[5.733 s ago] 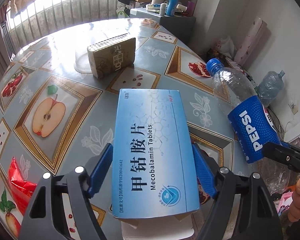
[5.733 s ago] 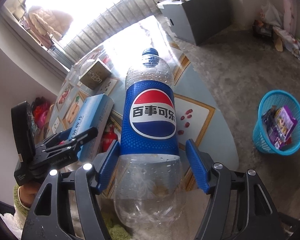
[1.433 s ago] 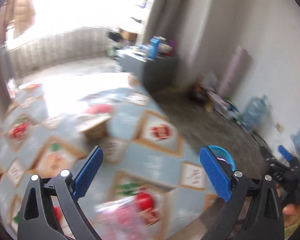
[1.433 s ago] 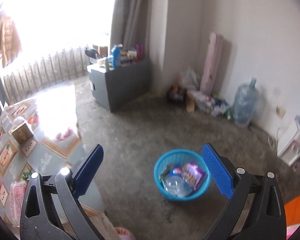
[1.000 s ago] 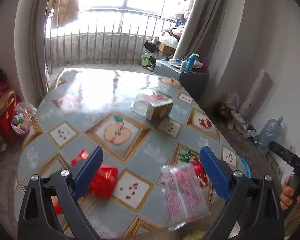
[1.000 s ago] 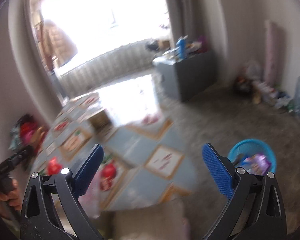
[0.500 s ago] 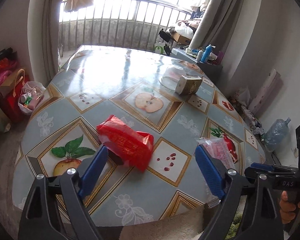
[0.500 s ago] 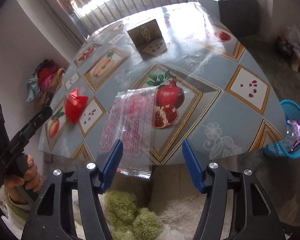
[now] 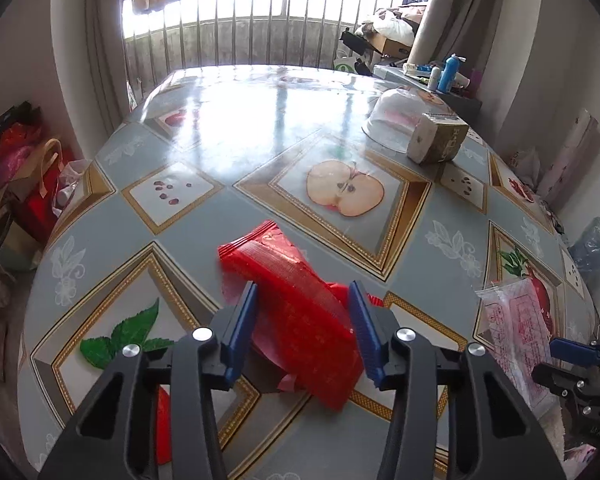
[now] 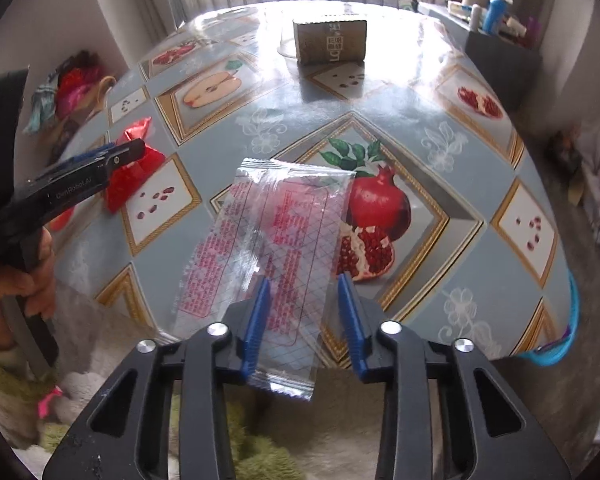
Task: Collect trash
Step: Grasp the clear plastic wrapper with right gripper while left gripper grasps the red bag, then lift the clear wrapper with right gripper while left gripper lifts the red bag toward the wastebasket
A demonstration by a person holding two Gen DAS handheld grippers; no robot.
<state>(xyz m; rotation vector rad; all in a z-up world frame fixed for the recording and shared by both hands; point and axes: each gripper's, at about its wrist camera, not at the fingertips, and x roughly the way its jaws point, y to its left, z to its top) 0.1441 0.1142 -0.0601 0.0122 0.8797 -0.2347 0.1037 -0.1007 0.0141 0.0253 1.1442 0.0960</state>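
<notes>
Right wrist view showed the right gripper closing astride a clear wrapper with unreadable red print at lower centre, pads not pressing, while at left the left gripper, marked "GenRobot.AI", closed around a red wrapper, apparently not yet clamped.

a round table with a glossy fruit-print cover carries a red wrapper, a clear printed wrapper overhanging its near edge, a tan box and an upturned clear bowl.
</notes>
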